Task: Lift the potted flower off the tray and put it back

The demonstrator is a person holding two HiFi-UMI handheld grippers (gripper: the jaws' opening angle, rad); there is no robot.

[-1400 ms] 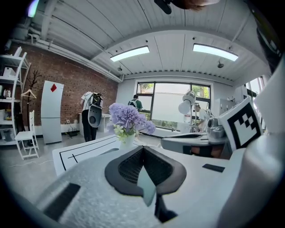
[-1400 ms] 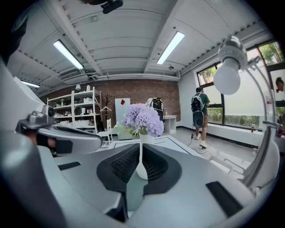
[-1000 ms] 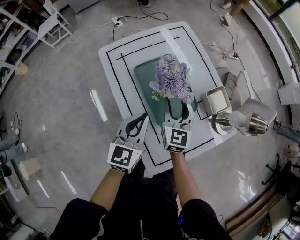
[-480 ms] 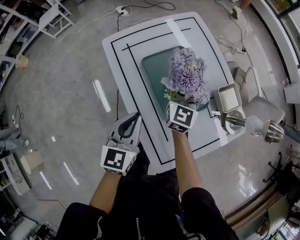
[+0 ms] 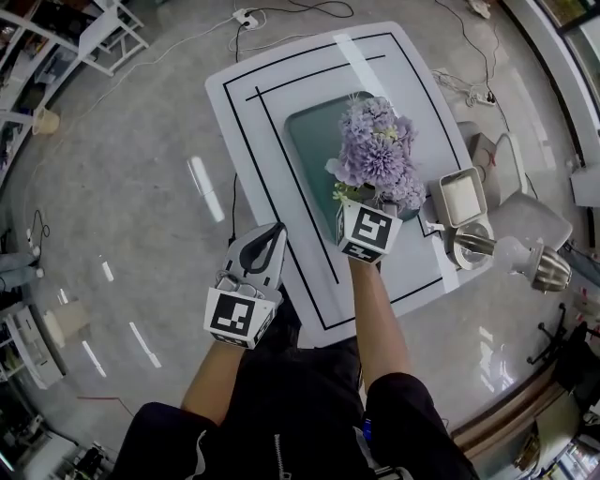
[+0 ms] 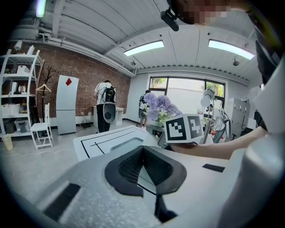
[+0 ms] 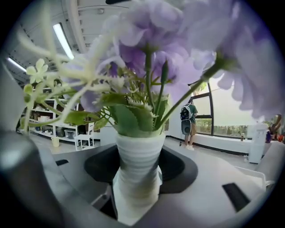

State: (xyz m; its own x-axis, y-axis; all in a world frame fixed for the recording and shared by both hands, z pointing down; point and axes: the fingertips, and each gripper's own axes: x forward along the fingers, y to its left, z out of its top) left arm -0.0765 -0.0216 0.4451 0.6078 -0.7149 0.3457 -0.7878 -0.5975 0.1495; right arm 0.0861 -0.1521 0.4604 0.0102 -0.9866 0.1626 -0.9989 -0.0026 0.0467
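The potted flower (image 5: 375, 155), purple blooms in a white ribbed pot (image 7: 139, 164), stands on the dark green tray (image 5: 314, 141) on the white table (image 5: 253, 103). My right gripper (image 7: 139, 153) reaches in under the blooms from the near side. Its jaws are closing with the pot between them, and a thin gap shows beside the pot's left flank. In the head view only the right gripper's marker cube (image 5: 367, 232) shows; its fingertips are hidden. My left gripper (image 5: 275, 231) hovers shut and empty over the table's near left part, away from the tray.
A white square container (image 5: 461, 197) and a metal lamp head (image 5: 525, 264) stand just right of the table. Cables and a power strip (image 5: 246, 16) lie on the floor beyond it. White shelves (image 5: 56, 37) are at far left. People stand in the background (image 6: 106, 104).
My right gripper has pushed forward from the tray's near edge until its cube sits under the blooms, with the pot between its jaws. The left gripper drew slightly back and lower.
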